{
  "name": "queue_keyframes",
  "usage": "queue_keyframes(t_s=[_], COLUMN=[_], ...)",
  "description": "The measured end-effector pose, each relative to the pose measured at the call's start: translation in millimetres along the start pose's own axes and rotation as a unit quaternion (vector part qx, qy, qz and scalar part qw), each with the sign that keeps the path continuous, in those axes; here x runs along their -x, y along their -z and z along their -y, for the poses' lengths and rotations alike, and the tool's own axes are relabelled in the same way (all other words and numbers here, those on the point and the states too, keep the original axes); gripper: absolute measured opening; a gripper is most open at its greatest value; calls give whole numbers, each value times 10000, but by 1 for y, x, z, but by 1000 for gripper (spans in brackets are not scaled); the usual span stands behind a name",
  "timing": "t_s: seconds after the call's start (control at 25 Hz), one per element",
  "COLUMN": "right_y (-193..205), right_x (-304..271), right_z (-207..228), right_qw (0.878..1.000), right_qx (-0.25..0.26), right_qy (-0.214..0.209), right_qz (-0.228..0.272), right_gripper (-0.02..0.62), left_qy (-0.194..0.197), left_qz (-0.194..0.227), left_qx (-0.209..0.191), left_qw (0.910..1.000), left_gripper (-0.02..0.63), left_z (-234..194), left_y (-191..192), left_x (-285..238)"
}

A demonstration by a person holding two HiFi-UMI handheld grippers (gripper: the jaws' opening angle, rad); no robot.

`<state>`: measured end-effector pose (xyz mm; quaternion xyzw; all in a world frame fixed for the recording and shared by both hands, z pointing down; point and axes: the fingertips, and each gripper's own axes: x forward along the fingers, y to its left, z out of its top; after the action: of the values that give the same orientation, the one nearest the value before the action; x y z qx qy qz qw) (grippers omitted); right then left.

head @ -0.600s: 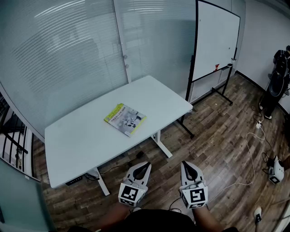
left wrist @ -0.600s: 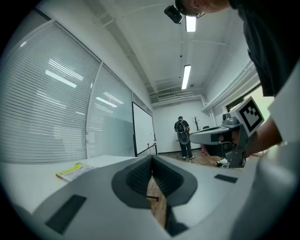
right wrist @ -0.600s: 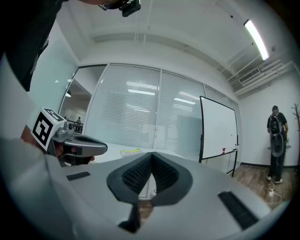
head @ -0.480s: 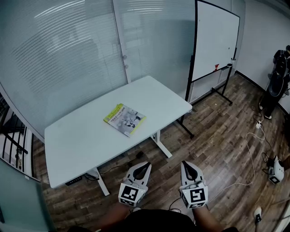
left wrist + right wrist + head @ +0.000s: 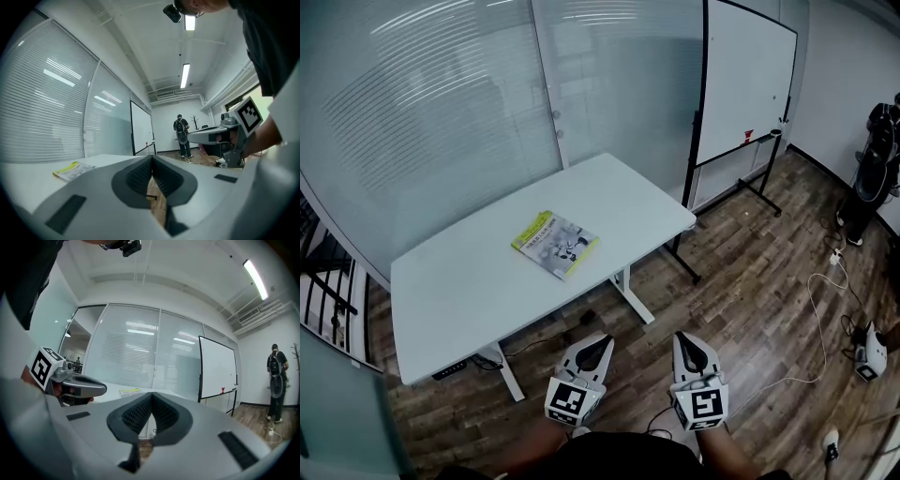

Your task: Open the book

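Note:
A closed book point(image 5: 555, 245) with a yellow-green spine and a pale illustrated cover lies flat near the middle of the white table point(image 5: 469, 291). It also shows small in the left gripper view as the book point(image 5: 72, 170) and in the right gripper view as the book point(image 5: 129, 391). Both grippers hang low in front of me, well short of the table. My left gripper point(image 5: 596, 346) has its jaws together with nothing between them. My right gripper point(image 5: 690, 348) is likewise shut and empty. Each gripper sees the other: the right gripper point(image 5: 220, 136) and the left gripper point(image 5: 77, 386).
A glass partition with blinds point(image 5: 441, 122) runs behind the table. A whiteboard on a wheeled stand point(image 5: 745, 80) stands to the right. Cables point(image 5: 825, 309) lie on the wooden floor, and a person with a backpack point(image 5: 874, 169) stands at the far right.
The head view has shifted slightly, so the table and book sit a touch higher and further left in the picture. Both grippers keep their places.

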<state>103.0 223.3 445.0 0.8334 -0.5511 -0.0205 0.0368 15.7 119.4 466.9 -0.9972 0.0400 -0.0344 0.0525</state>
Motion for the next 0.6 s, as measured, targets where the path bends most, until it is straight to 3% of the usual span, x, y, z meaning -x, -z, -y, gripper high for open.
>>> queue_keyframes(t_s=[0.6], right_y=[24], right_x=[17], right_z=[67], right_qw=[9997], right_qx=[-248], right_qy=[29], right_qz=[-66], right_gripper=[6], left_qy=[-296], left_qz=[-152], left_qx=[10], left_qw=[9994], left_gripper=[15], left_z=[29], left_y=[7], left_x=[-35])
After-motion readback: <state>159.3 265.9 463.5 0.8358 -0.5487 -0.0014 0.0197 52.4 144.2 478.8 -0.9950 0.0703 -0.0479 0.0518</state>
